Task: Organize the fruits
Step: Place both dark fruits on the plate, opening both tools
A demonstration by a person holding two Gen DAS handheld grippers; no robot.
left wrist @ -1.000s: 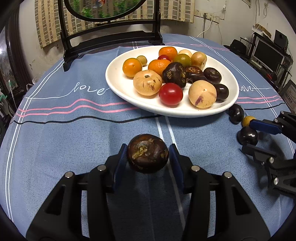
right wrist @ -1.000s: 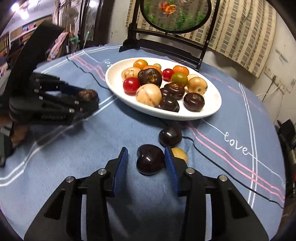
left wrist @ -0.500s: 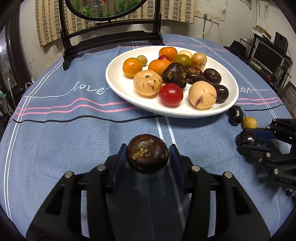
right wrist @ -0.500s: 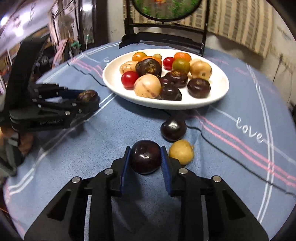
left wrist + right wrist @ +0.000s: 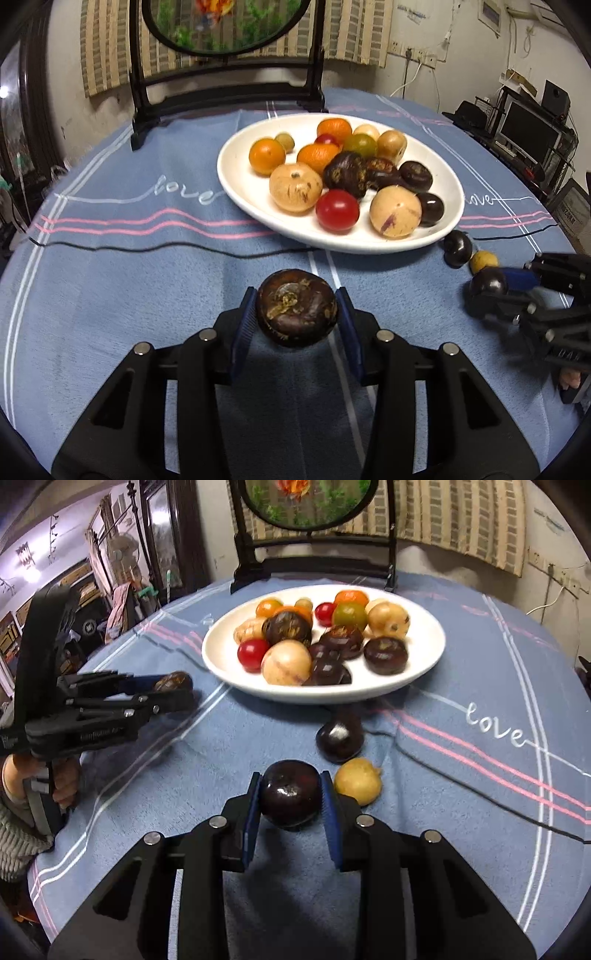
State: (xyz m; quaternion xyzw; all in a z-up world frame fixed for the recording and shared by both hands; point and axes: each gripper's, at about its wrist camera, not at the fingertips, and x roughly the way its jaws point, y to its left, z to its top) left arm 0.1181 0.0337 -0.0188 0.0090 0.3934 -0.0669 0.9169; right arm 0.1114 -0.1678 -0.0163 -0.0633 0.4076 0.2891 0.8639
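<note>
A wrinkled dark-brown fruit (image 5: 296,307) sits between the blue pads of my left gripper (image 5: 295,322), above the blue cloth. The jaws are closing and press on it. A glossy dark-purple fruit (image 5: 290,794) is pinched by my right gripper (image 5: 290,802), just above the cloth. Beyond both stands a white plate (image 5: 240,177) with several orange, tan, red and dark fruits. In the right wrist view the left gripper (image 5: 177,687) is at the left. The right gripper (image 5: 487,286) shows at the right edge of the left wrist view.
A loose dark fruit (image 5: 340,734) and a small yellow fruit (image 5: 357,781) lie on the cloth between the plate (image 5: 421,653) and my right gripper. A black-framed round screen (image 5: 229,92) stands behind the plate. A person's hand (image 5: 62,782) grips the left handle.
My right gripper went from open around the dark-purple fruit to shut on it, and rolled. The left gripper kept the brown fruit and tilted up a little.
</note>
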